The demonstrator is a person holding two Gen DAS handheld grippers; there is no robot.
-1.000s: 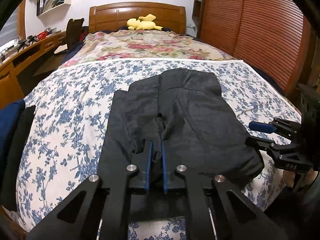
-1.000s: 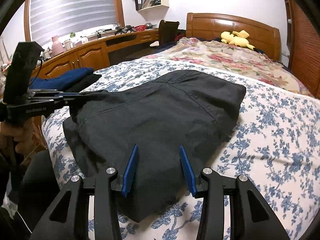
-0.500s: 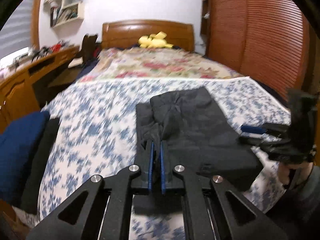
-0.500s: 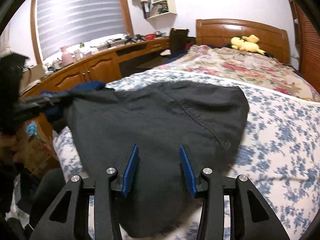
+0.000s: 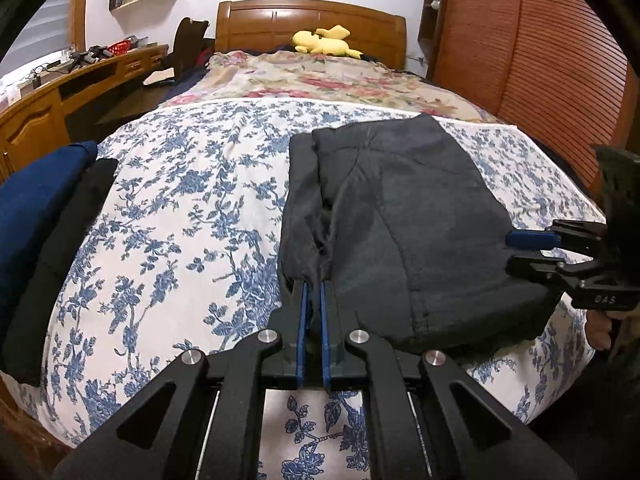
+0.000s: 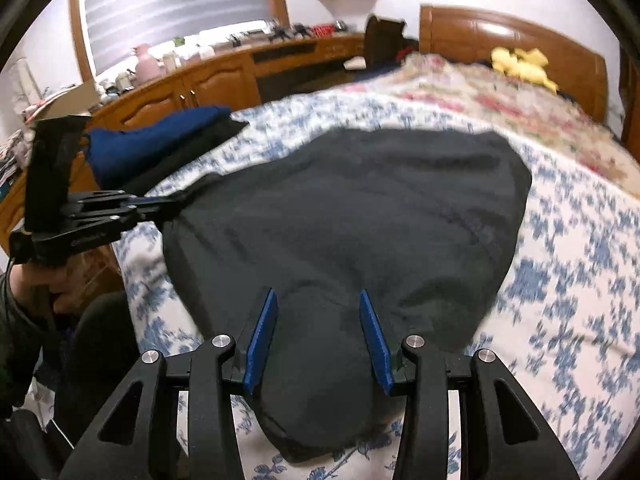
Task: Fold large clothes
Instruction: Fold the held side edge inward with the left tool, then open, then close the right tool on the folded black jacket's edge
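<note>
A folded dark grey garment (image 5: pixel 404 216) lies on the blue-flowered bedspread (image 5: pixel 192 208); it also fills the middle of the right wrist view (image 6: pixel 352 216). My left gripper (image 5: pixel 314 286) is shut on the garment's near left edge and pinches a fold of cloth; it also shows in the right wrist view (image 6: pixel 160 204) at the left. My right gripper (image 6: pixel 318 312) is open, its blue pads on either side of the garment's near corner. It shows in the left wrist view (image 5: pixel 532 244) at the garment's right edge.
A stack of folded clothes, navy (image 5: pixel 28 216) and black, lies at the bed's left edge. A flowered blanket (image 5: pixel 320 80) and a yellow plush toy (image 5: pixel 324 38) lie by the wooden headboard. A wooden desk (image 6: pixel 180 84) runs along the left, a slatted wardrobe (image 5: pixel 540 52) on the right.
Both grippers have shifted with the garment; the left one still pinches the edge and has pulled it toward the bed's near side. The right gripper stays open over the near corner.
</note>
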